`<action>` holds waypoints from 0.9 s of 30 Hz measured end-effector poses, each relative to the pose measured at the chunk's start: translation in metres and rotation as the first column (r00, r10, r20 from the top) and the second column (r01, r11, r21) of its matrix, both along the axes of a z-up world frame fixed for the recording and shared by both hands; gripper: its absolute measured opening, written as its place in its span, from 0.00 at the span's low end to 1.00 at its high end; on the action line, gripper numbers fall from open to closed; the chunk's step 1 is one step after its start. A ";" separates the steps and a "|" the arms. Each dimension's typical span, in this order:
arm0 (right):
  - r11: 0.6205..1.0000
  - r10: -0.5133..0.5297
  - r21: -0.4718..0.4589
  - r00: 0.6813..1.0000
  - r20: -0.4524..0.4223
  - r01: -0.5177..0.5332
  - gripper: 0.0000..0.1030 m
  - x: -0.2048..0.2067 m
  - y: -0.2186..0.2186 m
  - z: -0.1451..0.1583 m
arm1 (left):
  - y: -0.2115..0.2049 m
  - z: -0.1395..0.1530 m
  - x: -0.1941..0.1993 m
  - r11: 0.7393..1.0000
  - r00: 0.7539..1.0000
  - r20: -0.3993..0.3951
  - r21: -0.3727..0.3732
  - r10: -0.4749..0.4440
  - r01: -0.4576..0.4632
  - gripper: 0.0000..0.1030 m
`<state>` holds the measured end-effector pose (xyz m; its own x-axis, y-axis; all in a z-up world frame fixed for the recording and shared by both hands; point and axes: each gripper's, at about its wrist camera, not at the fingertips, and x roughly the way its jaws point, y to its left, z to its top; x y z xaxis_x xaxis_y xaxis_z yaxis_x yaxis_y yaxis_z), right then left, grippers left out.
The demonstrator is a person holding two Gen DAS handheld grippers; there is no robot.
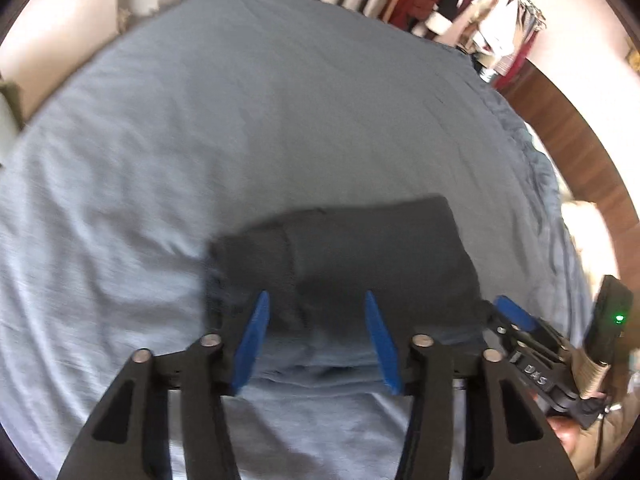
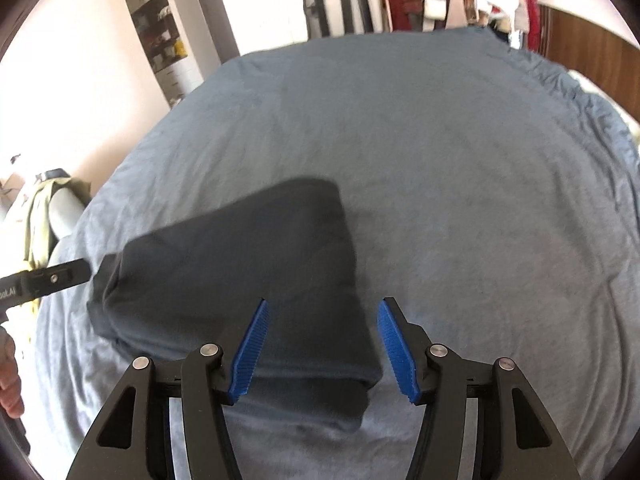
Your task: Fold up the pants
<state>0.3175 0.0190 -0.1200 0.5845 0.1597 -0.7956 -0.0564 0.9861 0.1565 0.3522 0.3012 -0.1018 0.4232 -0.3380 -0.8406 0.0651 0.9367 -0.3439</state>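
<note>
a wide bed [image 1: 280, 100] under a blue-grey cover fills both views, with a rail of hanging clothes [image 1: 460, 4] beyond its far edge. the pants [image 1: 344, 264], dark and already folded into a compact block, lie on the cover near the bed's near edge. they look soft and light, limp enough to sag and slide apart if lifted by one layer, so the safer hold is probably at a folded edge or corner where all the layers can be pinched together. the left gripper [image 1: 316, 336] hovers just above the near side of the pants, pointing toward the far edge of the bed, its blue fingers [image 1: 252, 344] spread apart with nothing between them. the right gripper [image 2: 324, 350] hangs over the right end of the pants, jaws likewise wide and empty; the frames are blurred, so whether either gripper brushes the cloth is hard to say. in the right view the left gripper's black body reaches to the left end of the pants.
</note>
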 end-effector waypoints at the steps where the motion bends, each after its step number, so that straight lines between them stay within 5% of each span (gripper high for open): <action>1: 1.000 0.000 0.005 1.000 -0.011 0.000 0.52 -0.001 -0.002 -0.004 | -0.002 -0.007 0.001 1.000 1.000 -0.014 0.017 -0.008 0.008 0.43; 8: 0.999 0.024 -0.019 0.995 -0.092 -0.026 0.49 -0.004 -0.003 -0.030 | 0.005 -0.039 -0.002 0.995 0.998 -0.060 0.096 0.016 -0.010 0.41; 19: 0.998 0.017 -0.064 0.993 -0.120 -0.025 0.49 -0.013 -0.008 -0.029 | -0.005 -0.028 -0.013 0.983 0.999 -0.021 0.183 0.029 -0.025 0.51; 26: 0.997 0.028 -0.069 0.999 0.044 -0.025 0.49 -0.020 -0.017 0.009 | -0.006 -0.005 -0.028 0.971 0.996 0.055 0.226 0.068 -0.079 0.52; 27: 0.998 0.038 -0.048 0.998 0.052 -0.036 0.43 -0.015 -0.018 0.010 | -0.005 -0.004 -0.028 0.970 0.995 0.062 0.225 0.076 -0.088 0.52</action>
<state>0.3022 0.0008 -0.1100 0.6203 0.1449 -0.7709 -0.0999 0.9894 0.1055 0.3246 0.2957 -0.1060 0.4874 -0.1026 -0.8671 -0.0033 0.9928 -0.1193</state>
